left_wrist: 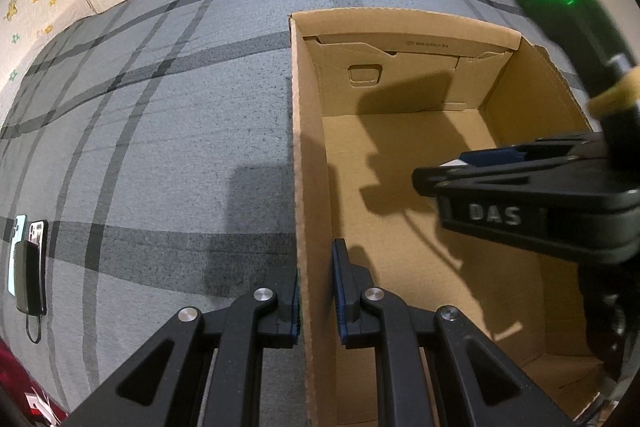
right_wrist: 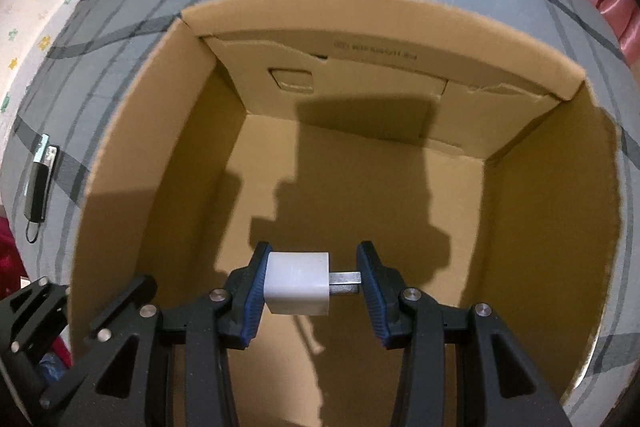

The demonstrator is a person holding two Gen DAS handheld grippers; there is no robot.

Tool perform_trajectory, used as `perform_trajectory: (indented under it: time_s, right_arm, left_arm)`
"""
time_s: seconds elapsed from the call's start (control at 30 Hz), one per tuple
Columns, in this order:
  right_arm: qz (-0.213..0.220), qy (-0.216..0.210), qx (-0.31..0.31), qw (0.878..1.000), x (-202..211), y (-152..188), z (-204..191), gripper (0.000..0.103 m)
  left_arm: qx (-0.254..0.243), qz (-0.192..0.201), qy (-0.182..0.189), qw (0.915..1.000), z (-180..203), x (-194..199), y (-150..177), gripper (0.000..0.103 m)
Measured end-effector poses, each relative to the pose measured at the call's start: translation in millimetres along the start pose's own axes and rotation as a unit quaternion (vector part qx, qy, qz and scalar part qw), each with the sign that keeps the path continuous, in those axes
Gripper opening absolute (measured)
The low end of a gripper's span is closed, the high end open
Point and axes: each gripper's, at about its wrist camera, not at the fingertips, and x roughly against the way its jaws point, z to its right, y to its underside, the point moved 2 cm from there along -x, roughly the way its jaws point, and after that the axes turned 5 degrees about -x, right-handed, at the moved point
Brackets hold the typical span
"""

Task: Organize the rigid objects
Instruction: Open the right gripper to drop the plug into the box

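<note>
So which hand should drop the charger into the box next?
Right. The right gripper already holds the white charger above the box floor, while the left gripper clamps the box wall.

White plug adapter [right_wrist: 297, 283] sideways above open cardboard box [right_wrist: 532, 227].

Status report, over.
Left gripper shut on box wall. Right gripper shut on white plug, over box. Box floor bare.

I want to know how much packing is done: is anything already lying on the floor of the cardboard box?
No: the cardboard box floor shows only shadows, and the white charger is held above it in the right gripper.
</note>
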Motion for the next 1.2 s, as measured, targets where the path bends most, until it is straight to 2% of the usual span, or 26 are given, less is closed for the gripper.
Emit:
perform_trajectory:
  time_s: [0.37, 0.5, 0.57, 1.0, 1.2]
  right_arm:
    - [-0.023, -0.003, -0.009, 1.0, -24.7, -3.0, -0.3, 0.047]
    - [-0.015, -0.005, -0.008, 1.0, -23.9, -7.1, 0.4, 0.05]
    - [-0.01, -0.007, -0.01, 1.0, -20.6, -8.3, 3.2, 0.054]
    - [0.027, 0.002, 0.008, 1.0, 9.4, -2.0, -3.1, 0.054]
    - [0.046, 0.005, 0.01, 0.999, 34.1, -2.4, -2.7, 0.063]
  left_arm:
    - [-0.001, 0.0, -0.001, 1.0, 0.2, -0.7, 0.4, 0.014]
    - [-0.003, 0.0, -0.004, 1.0, 1.8, -0.3, 0.2, 0.014]
    - [-0.002, 0.0, -0.003, 1.0, 1.9, 0.1, 0.4, 0.014]
    - [-0.001, 0.0, -0.002, 1.0, 0.6, 0.5, 0.4, 0.014]
    - [-0.003, 0.0, -0.005, 1.0, 1.7, 1.0, 0.3, 0.014]
